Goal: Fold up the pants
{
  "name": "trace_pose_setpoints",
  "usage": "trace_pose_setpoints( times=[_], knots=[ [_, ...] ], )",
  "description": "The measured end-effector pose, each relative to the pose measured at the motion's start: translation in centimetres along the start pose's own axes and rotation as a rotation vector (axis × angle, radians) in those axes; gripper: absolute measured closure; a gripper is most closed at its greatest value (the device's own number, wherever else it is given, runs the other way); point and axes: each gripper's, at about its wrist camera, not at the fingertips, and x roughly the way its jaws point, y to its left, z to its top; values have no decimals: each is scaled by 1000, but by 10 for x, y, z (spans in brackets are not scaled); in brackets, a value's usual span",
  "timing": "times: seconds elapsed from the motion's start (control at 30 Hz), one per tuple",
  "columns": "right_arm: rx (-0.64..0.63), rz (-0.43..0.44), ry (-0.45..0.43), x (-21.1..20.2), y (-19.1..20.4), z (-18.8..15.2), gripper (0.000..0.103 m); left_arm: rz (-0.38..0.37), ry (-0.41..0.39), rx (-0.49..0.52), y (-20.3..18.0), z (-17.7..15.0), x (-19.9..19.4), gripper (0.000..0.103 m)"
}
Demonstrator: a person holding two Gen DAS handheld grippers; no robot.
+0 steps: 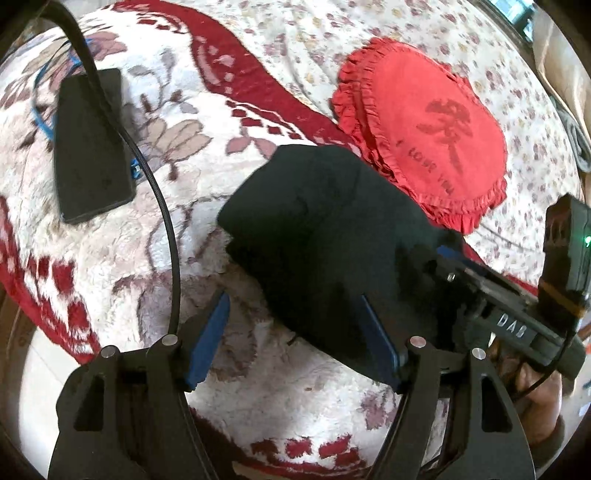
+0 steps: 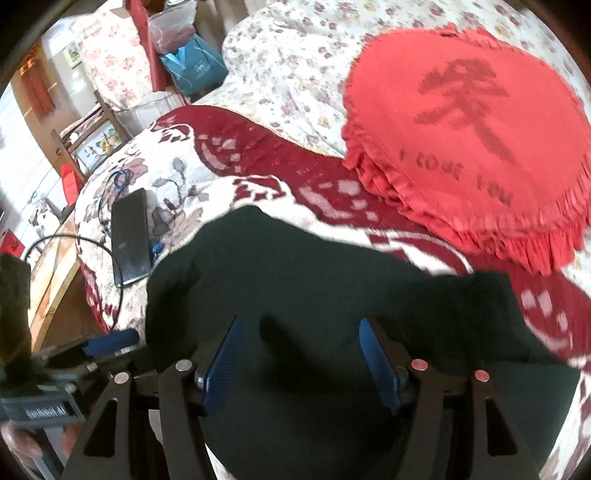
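Observation:
The black pants (image 1: 325, 236) lie folded into a compact bundle on the floral blanket (image 1: 177, 229); they fill the lower middle of the right wrist view (image 2: 314, 295). My left gripper (image 1: 295, 332) is open, its blue pads apart, the right pad at the bundle's near edge, nothing held. My right gripper (image 2: 299, 354) is open just above the pants, holding nothing. It also shows in the left wrist view (image 1: 498, 295), beside the bundle's right edge.
A red heart-shaped cushion (image 1: 424, 140) lies just behind the pants on the flowered bedspread (image 1: 332, 33). A black phone (image 1: 88, 147) with a blue cable lies at the left on the blanket. A black cable (image 1: 162, 206) arcs across. The bed edge is at the left (image 2: 88, 280).

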Motion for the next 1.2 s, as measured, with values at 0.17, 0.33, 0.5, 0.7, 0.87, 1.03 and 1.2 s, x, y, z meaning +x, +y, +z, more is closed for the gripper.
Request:
trace_pose_setpoints(
  times=[0.17, 0.33, 0.5, 0.7, 0.87, 1.03, 1.2],
  knots=[
    [-35, 18, -4, 15, 11, 27, 31, 10, 8, -53, 10, -1, 3, 31],
    [-61, 68, 12, 38, 25, 54, 25, 15, 26, -59, 11, -1, 11, 31],
    [-98, 108, 113, 81, 33, 75, 25, 9, 28, -63, 11, 2, 21, 31],
    [-23, 203, 123, 101, 25, 73, 72, -66, -5, -98, 11, 11, 30, 32],
    [-17, 271, 17, 72, 28, 88, 85, -125, -120, -24, -3, 20, 8, 70],
    [8, 205, 28, 96, 23, 86, 85, -66, -67, -60, 8, 16, 19, 71],
    [108, 217, 11, 80, 5, 82, 50, -103, -1, -106, 16, 9, 30, 58]
  ],
)
